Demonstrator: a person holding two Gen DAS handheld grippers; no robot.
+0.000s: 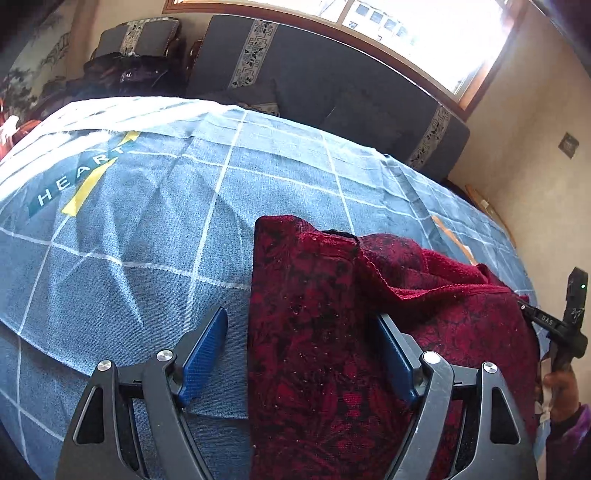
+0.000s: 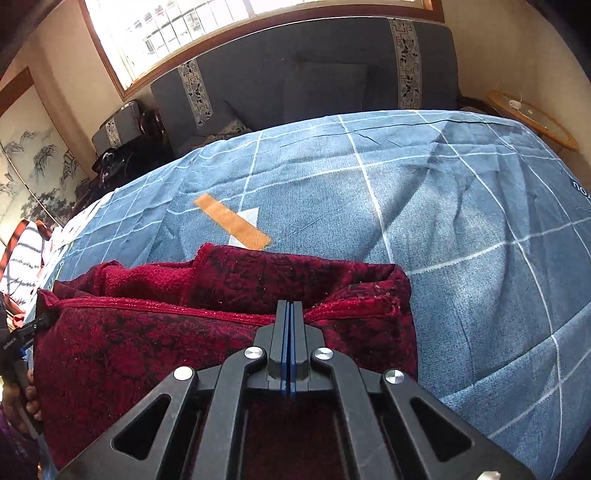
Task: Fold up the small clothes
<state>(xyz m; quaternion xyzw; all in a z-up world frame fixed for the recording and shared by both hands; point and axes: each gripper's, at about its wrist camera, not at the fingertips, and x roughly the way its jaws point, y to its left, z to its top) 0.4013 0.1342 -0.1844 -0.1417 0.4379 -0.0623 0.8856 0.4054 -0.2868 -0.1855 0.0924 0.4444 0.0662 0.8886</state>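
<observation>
A dark red patterned garment [image 1: 332, 325] lies partly folded on the blue checked sheet [image 1: 147, 229]. My left gripper [image 1: 301, 325] is open, its fingers straddling the garment's left edge, one blue pad [image 1: 207, 347] over the sheet, the other against the cloth. In the right wrist view the garment [image 2: 147, 332] fills the lower left. My right gripper [image 2: 289, 310] is shut, its tips at a folded hem of the garment; whether cloth is pinched between them does not show. The right gripper also shows at the far right of the left wrist view [image 1: 569, 317].
A dark sofa [image 1: 332, 81] with patterned bands stands behind the bed under a window [image 2: 166, 29]. An orange strip [image 2: 232, 221] and a white patch lie on the sheet [image 2: 461, 229] beyond the garment. A round wooden side table [image 2: 532, 118] stands at the far right.
</observation>
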